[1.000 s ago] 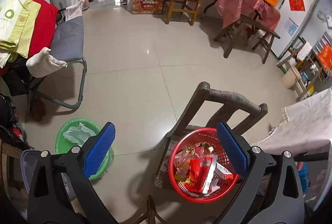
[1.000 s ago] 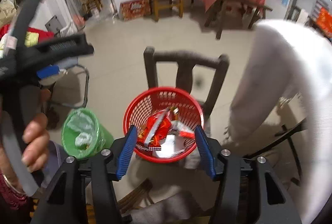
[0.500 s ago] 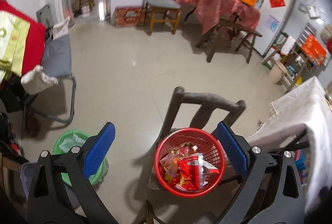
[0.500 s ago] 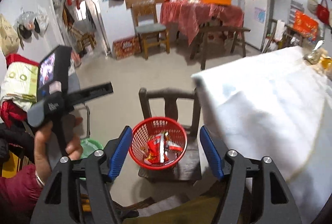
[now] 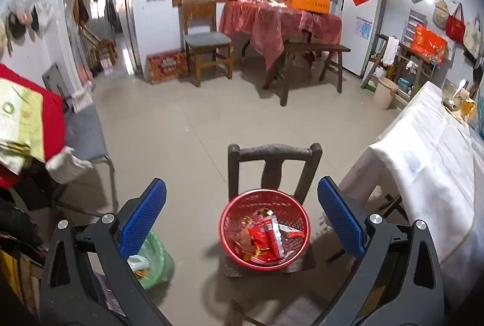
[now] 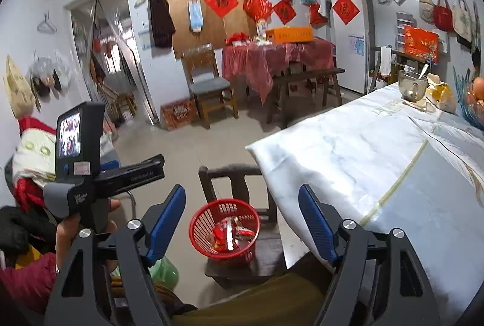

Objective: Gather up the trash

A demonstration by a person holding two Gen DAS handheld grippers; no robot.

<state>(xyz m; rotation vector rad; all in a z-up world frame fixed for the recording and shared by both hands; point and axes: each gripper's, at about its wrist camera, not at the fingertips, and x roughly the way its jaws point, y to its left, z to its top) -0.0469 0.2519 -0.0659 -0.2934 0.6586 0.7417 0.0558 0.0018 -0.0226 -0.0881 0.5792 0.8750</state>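
Note:
A red mesh basket (image 5: pixel 230 223) (image 6: pixel 199 220) sits on the seat of a dark wooden chair (image 5: pixel 273 149) (image 6: pixel 230 171), with red and silver wrappers (image 5: pixel 266 238) (image 6: pixel 230 233) inside it. My left gripper (image 5: pixel 242 205) hangs well above the basket, open, with nothing between its blue pads. My right gripper (image 6: pixel 242 212) is higher still; its jaws are opening and hold nothing. In the right wrist view a hand (image 6: pixel 69 229) carries the left gripper's body at the left.
A green bin (image 5: pixel 157 259) (image 6: pixel 163 270) lined with a bag stands on the floor left of the chair. A table with a white cloth (image 6: pixel 378 162) (image 5: pixel 429 156) fills the right side, bearing a glass bowl (image 6: pixel 413 88). A folding chair with laundry (image 5: pixel 84 126) stands left.
Both grippers have risen and pulled back from the basket, which now looks smaller and lower. The right gripper's jaws have spread wider. More of the room and the white table has come into view.

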